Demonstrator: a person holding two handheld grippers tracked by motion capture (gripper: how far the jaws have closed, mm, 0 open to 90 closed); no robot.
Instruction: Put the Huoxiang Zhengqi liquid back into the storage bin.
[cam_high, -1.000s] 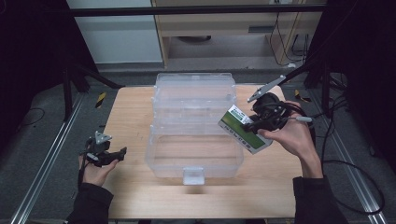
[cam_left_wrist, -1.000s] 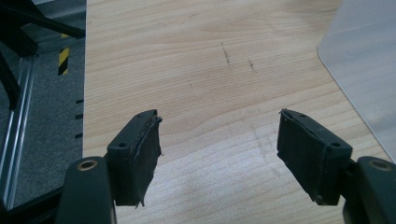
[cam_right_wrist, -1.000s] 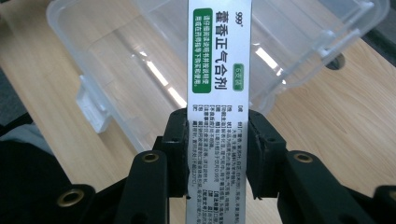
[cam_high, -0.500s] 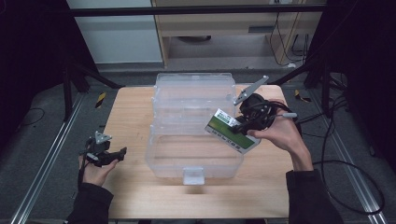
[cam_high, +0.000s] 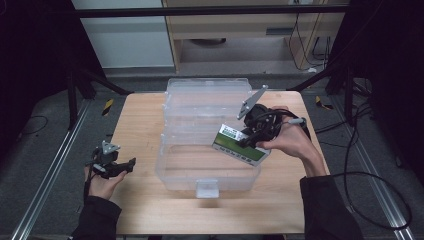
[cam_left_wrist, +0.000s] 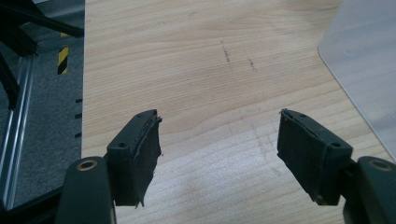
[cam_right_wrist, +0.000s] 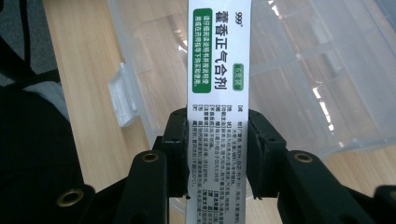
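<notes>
over the table (cam_high: 140, 120), in the high view, a box (cam_high: 239, 146) with a green-and-white label is carried by the right gripper (cam_high: 251, 134) above the right part of an open clear bin (cam_high: 172, 172), whose lid stands open at the far side. the step in hand is judged to be the placing of the box into the bin; for the next move, the box would need to be lowered past the bin's rim and kept clear of the right wall before the jaws are parted. the right hand (cam_high: 292, 142) is reached in from the right edge, with the forearm angled up from the bottom of the view and the gripper pointed leftward over the bin. the left gripper (cam_high: 131, 163) is held low near the table's left edge, well apart from the bin, cupped from below in the left hand (cam_high: 102, 182). along the left gripper view, the jaws are seen wide apart with nothing between them, aimed over bare wood, and a corner of the bin (cam_left_wrist: 369, 60) is caught at the right. along the right gripper view, the box (cam_right_wrist: 218, 93) is pinched on its narrow sides by both pads, its long axis pointed away from the camera, and the bin (cam_right_wrist: 299, 74) with its white latch (cam_right_wrist: 122, 95) lies beneath it.
</notes>
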